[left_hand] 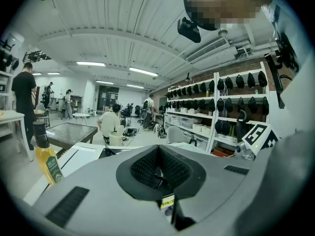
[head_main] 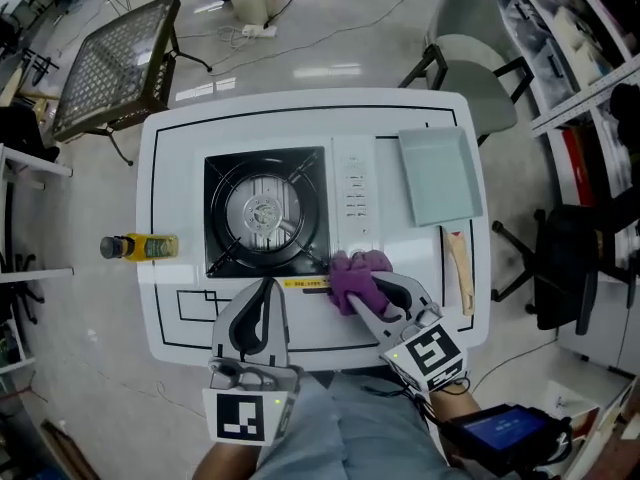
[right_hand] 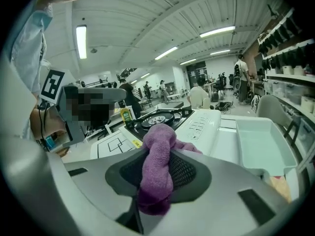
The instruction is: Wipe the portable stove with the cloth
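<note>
Portable stove sits at the middle of a white table, its black burner top on the left and a white control strip on the right. A purple cloth lies bunched at the stove's near right corner, clamped between the jaws of the right gripper. The left gripper hovers by the stove's near edge, jaws pressed together with nothing between them. A yellow bottle lies left of the stove, and a pale tray sits to its right.
</note>
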Demonstrator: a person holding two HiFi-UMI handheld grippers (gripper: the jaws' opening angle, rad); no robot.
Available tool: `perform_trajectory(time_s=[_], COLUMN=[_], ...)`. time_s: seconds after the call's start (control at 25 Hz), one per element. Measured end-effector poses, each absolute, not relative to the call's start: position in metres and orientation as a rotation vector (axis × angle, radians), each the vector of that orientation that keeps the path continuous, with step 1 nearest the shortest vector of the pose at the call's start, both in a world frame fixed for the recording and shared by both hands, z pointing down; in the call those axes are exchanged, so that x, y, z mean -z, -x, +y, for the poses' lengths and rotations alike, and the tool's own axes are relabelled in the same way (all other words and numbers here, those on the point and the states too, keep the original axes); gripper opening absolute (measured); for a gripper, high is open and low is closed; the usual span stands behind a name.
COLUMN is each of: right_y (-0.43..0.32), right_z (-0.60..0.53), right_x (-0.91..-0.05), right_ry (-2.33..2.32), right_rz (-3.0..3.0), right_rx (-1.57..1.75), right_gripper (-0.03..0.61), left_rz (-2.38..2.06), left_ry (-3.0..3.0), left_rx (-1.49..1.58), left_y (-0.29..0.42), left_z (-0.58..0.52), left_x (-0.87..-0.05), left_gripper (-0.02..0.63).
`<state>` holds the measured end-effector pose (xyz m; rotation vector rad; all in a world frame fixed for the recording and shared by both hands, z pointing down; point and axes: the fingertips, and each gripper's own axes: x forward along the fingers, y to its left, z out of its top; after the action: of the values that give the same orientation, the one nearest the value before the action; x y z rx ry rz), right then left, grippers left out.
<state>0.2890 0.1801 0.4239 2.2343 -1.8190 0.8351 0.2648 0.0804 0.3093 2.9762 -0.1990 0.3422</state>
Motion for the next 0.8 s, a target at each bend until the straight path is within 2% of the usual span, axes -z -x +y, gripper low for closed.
perform_trajectory(time_s=[0.8], right_y=[-0.366], right_z=[0.150], right_x=[-0.426], right_ry=[-2.455], right_rz=[-1.592], right_rx=[-0.871], right_gripper=[0.137], left_rz=[-0.171], left_ry=[-2.914], left_rx=[-0.461], left_y=[-0.276], left_z=[0.037], left_x=[-0.336], left_gripper=[0.018])
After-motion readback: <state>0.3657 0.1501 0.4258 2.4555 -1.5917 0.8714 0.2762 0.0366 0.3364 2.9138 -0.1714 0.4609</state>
